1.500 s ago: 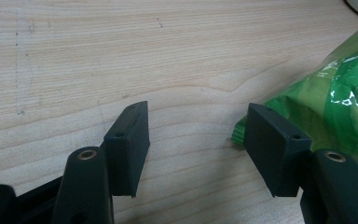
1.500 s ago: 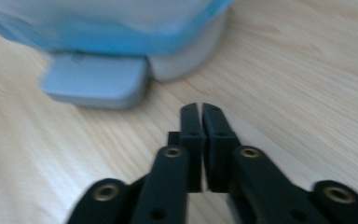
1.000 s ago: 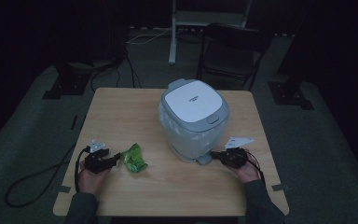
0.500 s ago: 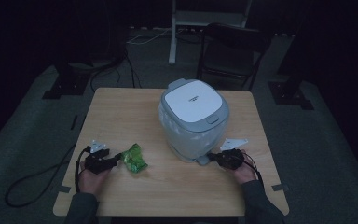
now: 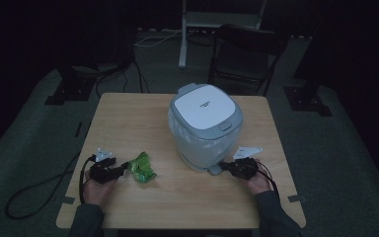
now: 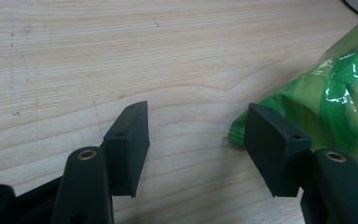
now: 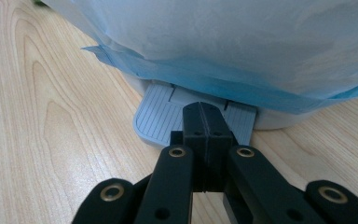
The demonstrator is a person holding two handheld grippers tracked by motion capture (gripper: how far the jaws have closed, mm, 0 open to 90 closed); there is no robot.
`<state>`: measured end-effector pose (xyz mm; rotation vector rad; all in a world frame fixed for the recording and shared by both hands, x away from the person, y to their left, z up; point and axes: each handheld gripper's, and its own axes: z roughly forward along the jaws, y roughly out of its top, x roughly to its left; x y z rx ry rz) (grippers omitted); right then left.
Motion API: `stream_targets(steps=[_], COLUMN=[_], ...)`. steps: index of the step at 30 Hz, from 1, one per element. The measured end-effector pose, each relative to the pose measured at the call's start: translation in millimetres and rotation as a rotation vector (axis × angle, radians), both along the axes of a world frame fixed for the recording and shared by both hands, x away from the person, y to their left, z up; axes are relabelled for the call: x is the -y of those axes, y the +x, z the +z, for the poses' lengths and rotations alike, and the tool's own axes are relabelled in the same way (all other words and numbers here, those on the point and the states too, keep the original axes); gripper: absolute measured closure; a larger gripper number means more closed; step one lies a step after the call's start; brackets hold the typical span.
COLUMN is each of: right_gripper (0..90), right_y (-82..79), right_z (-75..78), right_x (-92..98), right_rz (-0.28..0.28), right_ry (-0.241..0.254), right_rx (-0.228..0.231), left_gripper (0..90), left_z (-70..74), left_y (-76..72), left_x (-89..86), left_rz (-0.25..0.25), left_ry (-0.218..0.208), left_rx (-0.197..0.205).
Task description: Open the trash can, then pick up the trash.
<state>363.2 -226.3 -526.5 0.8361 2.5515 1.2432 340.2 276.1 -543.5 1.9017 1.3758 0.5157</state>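
Table (image 5: 143, 113) of pale wood, square, in a dim room; a chair (image 5: 244, 54) stands beyond its far edge.

Pedal bin (image 5: 205, 126), grey and white, sits right of centre with its lid down and a pale blue liner (image 7: 223, 70) bulging out under the rim. Its foot pedal (image 7: 161, 119) juts from the base on the near right side, flat and ribbed, close above the wood.

Green wrapper (image 5: 142, 168) lies crumpled on the near left part of the table, well apart from the bin.

Right gripper (image 7: 204, 116), jaws pressed together with nothing between them, has its tip resting on the near edge of the pedal. Left gripper (image 6: 198, 135) stands wide, one jaw just beside the wrapper's edge, the plastic not yet between the pads.

Step in hand, as I judge it: press the pedal to lift the lid, take the wrapper, drop it in. To do it well, shift the closed tip further onto the ribbed middle of the pedal so it cannot slip off, and push straight down, not toward the bin, or the light body may slide. On the left, shift sideways until the wrapper's bulk sits between the jaws before closing.
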Motion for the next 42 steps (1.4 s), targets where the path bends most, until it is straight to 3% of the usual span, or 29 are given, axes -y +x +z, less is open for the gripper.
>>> stream_targets(steps=[19, 39, 42], right_gripper=[90.0, 90.0, 90.0], right_y=[0.7, 1.4, 1.7], right_z=[-6.0, -5.9, -6.0], right_x=[-5.9, -5.7, -5.6], right_rz=[-0.009, -0.004, -0.004], right_ry=[-0.054, -0.056, -0.052], right_rx=[-0.019, -0.019, -0.022], left_gripper=[41.1, 41.1, 44.2], left_z=[0.0, 0.2, 2.7], left_y=[-0.3, -1.2, -2.7], left_x=[0.3, 0.2, 0.5], left_rz=[-0.001, -0.004, 0.007], left_ry=[0.003, 0.009, 0.009], left_rx=[0.001, 0.000, -0.020])
